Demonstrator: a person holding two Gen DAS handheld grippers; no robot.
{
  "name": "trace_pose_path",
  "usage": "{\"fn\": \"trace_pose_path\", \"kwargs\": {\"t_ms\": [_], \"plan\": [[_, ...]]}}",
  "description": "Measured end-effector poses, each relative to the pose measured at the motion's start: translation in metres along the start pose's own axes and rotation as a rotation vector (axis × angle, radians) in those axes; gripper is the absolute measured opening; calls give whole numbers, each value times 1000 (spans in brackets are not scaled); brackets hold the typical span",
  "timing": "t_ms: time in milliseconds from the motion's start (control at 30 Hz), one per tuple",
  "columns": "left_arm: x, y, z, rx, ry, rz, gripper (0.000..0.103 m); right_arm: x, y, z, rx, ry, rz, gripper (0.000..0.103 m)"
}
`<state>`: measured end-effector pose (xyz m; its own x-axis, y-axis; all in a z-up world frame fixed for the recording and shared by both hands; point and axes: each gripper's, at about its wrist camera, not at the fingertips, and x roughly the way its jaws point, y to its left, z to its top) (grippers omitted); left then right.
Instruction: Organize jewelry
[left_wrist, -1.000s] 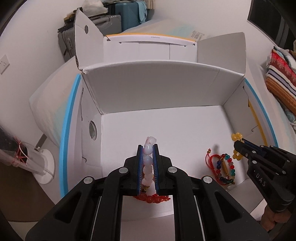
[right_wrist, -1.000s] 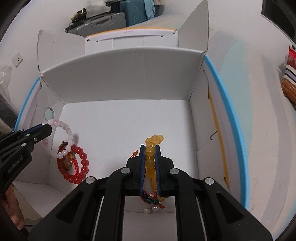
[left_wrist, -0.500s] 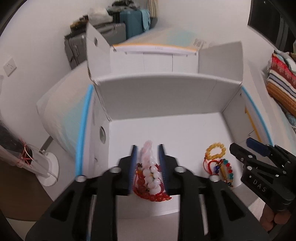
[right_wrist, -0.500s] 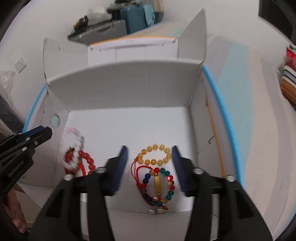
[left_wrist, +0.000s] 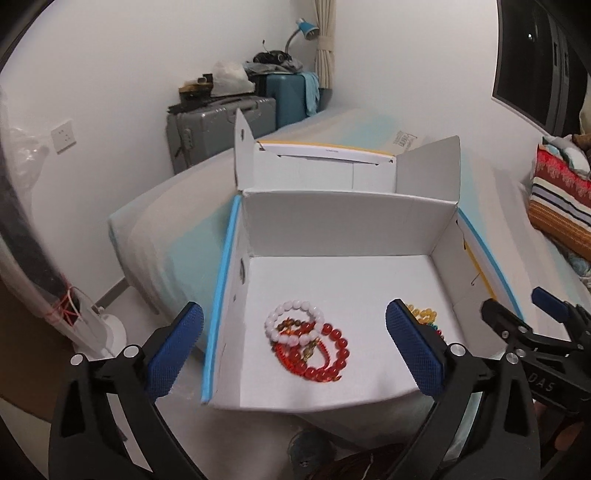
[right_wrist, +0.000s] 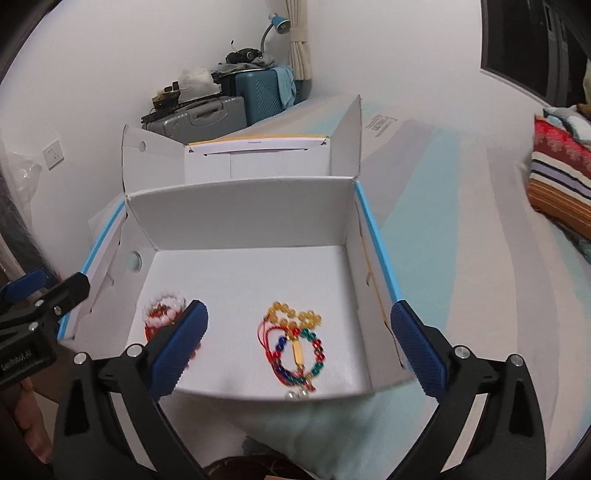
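A white open cardboard box (left_wrist: 347, 225) lies on the bed. On its floor at the left lie a white bead bracelet (left_wrist: 291, 321) and a red bead bracelet (left_wrist: 325, 363), tangled together. My left gripper (left_wrist: 294, 312) hovers above and in front of them, its jaws opening wide with nothing between them. In the right wrist view, a yellow bead bracelet (right_wrist: 295, 317) and a multicoloured bracelet (right_wrist: 299, 354) with red cord lie on the box (right_wrist: 240, 210) floor. My right gripper (right_wrist: 299, 310) hangs above them, jaws opening, holding nothing. Each view shows the other gripper (left_wrist: 517, 301) (right_wrist: 55, 282) at its edge.
The box's lid flaps (left_wrist: 428, 166) stand up at the back. Suitcases (left_wrist: 221, 125) with clutter stand by the far wall. Folded striped blankets (left_wrist: 557, 206) lie at the right. A white fan base (left_wrist: 99, 332) stands on the floor at the left.
Both grippers let go of their bracelets, opened wide and drew back and up. The white bracelet and the yellow bracelet now lie on the box floor.
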<state>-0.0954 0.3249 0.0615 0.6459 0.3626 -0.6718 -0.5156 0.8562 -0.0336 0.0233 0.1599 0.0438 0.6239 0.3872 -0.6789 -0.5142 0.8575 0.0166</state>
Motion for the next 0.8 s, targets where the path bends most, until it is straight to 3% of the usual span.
{"fn": "trace_pose_path", "kwargs": {"t_ms": [367,800], "plan": [[-9,-2,-39,14,-16,-19,97,-20,-3,-36,1,-39,-30,95],[-5,-7,-46,24,3,-33,97,-23,-3,-42,-3,-35,-28,95]]}}
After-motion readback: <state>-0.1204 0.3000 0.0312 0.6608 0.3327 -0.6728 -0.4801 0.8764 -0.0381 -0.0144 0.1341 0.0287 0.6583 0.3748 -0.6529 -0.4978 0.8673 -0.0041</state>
